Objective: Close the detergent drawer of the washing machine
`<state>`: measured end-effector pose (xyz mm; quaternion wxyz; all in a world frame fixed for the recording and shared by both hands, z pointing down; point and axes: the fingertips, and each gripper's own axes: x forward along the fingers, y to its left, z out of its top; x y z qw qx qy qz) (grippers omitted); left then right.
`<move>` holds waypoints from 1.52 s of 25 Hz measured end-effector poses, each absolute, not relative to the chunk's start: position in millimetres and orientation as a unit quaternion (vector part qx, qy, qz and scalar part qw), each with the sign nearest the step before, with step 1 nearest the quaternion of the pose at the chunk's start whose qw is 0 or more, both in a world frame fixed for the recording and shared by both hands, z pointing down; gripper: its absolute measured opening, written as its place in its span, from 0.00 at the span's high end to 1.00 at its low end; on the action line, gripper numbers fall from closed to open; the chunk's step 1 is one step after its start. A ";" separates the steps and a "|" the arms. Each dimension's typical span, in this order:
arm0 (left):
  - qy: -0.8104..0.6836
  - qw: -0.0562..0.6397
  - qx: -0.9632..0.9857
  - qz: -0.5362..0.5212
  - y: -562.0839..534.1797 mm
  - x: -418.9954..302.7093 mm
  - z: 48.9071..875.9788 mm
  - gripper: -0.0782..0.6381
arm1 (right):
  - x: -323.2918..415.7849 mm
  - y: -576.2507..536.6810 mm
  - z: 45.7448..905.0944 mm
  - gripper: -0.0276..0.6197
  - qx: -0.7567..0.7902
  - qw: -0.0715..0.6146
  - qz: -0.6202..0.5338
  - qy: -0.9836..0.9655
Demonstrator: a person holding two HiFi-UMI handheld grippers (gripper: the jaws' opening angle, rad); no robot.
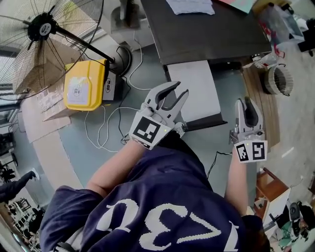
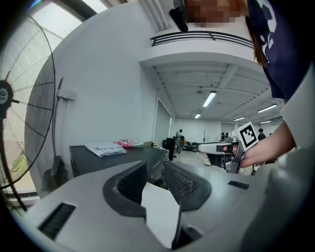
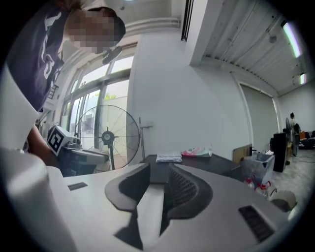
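Observation:
In the head view the washing machine's dark top [image 1: 206, 34] lies ahead. The detergent drawer [image 1: 192, 91] sticks out from under it towards me as a white slab with a dark front edge [image 1: 206, 123]. My left gripper [image 1: 173, 93] is open, with its tips over the slab's near left part; I cannot tell whether it touches. The left gripper view shows the white slab [image 2: 160, 211] in the gap between the jaws. My right gripper [image 1: 246, 104] hangs to the right of the drawer front, apart from it. Its jaws stand a little apart and hold nothing.
A large standing fan [image 1: 42, 27] and a yellow container [image 1: 83, 86] are at the left, with white cables [image 1: 106, 128] on the floor. A folded cloth [image 1: 189, 6] lies on the dark top. A wicker basket [image 1: 278, 78] and a wooden stool [image 1: 268, 189] stand at the right.

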<state>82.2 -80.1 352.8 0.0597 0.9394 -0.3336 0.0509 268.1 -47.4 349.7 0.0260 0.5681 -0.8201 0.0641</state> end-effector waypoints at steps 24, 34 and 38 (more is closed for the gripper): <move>-0.149 0.203 0.951 0.179 78.4 114.2 511.5 0.67 | 258.0 52.5 513.1 0.43 0.465 0.147 0.199 -0.850; -0.148 0.197 0.951 0.185 70.9 120.7 521.9 0.69 | 245.4 52.7 533.7 0.38 0.432 0.190 0.196 -0.860; -0.130 0.190 0.954 0.190 75.4 124.8 524.3 0.74 | 245.0 49.1 536.5 0.38 0.431 0.187 0.195 -0.861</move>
